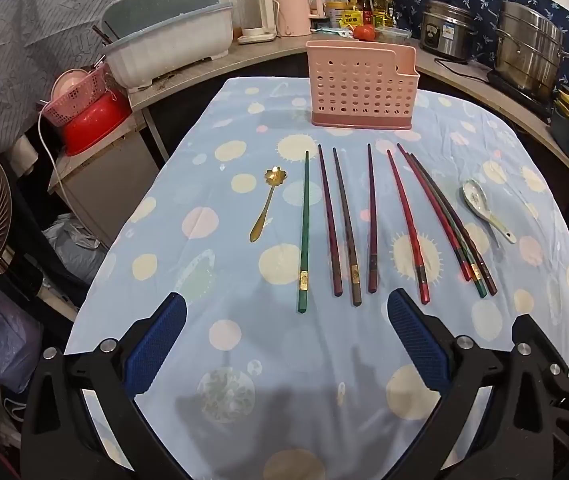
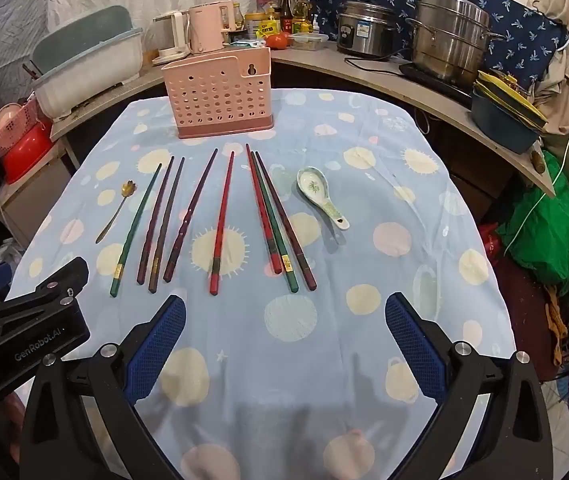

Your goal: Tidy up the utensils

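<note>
Eight chopsticks (image 1: 371, 220) and two spoons lie loose on the worktop (image 1: 244, 340) before the empty pink caddy (image 1: 360, 84), both grippers' jaws spread wide holding nothing; sorting unstarted, next needs a chopstick pinch

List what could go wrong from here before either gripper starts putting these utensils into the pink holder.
1. Three chopsticks at the right end of the row lie touching and overlapping, so a gripper may lift more than one, or drop one.
2. The pink holder looks light and stands free on a loose tablecloth; a push while inserting could tip or slide it.
3. The ceramic spoon could slip from the pads and chip.
</note>
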Motion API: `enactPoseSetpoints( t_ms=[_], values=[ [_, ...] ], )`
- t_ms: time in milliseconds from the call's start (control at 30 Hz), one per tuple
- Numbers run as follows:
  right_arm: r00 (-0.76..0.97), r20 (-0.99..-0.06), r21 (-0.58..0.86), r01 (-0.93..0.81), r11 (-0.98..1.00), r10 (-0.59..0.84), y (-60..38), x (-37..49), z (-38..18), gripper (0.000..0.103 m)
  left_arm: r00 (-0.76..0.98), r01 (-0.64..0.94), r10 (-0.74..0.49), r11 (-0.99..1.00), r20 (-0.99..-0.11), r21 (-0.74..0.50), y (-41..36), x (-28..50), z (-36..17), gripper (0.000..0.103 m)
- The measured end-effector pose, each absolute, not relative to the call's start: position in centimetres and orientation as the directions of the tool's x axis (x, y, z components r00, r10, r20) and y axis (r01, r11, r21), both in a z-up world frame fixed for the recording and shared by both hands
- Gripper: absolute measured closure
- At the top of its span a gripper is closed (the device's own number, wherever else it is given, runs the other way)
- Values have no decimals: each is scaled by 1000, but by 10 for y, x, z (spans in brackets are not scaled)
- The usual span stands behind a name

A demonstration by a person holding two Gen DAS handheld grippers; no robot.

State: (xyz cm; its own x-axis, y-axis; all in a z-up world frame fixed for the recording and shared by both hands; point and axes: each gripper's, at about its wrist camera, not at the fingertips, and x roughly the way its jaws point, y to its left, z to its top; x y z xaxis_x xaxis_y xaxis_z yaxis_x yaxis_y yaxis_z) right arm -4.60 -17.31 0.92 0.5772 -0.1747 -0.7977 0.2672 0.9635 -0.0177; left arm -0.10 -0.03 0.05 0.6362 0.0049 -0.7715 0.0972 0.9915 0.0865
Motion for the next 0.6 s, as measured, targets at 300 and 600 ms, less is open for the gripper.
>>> enactPoseSetpoints(
  t_ms=[300,600],
  values=[
    [568,-801,-40,261,964,-187,-171,-42,9,7,620,91,4,993,-785,77,-4,2,2,7],
    [566,-803,-36,265,963,-186,-173,-41,11,7,615,95,0,993,-789,74,1,8,3,7]
  ],
)
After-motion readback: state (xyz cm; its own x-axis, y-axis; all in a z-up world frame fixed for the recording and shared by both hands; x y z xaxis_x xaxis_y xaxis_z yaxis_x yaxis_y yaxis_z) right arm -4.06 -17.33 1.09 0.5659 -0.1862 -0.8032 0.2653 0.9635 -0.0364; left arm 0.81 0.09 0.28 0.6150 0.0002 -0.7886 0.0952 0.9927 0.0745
